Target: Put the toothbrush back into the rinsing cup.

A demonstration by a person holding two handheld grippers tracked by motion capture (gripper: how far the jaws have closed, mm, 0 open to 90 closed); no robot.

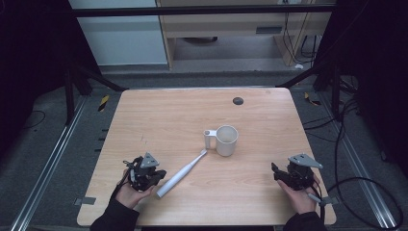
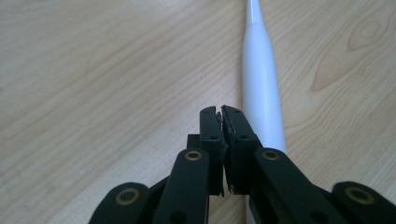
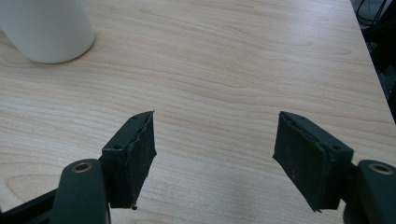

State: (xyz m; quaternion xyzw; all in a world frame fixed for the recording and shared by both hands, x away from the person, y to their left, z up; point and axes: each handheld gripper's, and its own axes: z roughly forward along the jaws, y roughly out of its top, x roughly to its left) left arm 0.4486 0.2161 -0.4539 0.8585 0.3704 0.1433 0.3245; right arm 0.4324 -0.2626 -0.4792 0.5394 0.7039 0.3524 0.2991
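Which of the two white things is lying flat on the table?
The toothbrush, stretched flat beside the left gripper. The mug stands upright, mouth up, just past the brush head.

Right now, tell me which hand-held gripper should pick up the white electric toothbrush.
Left hand-held gripper: its shut jaws sit beside the white electric toothbrush. The right hand-held gripper, though open, is farther away.

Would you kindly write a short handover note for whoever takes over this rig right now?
Left gripper: shut on nothing, resting near the table's front edge, right beside the butt end of the white electric toothbrush.
Right gripper: open, empty, low over bare table at front right.
Toothbrush lies flat, its head pointing at the white cup, which stands upright mid-table, handle to the left.
Done: nothing grasped yet.
Left: probably open the left fingers, pick up the toothbrush and stand it in the cup.
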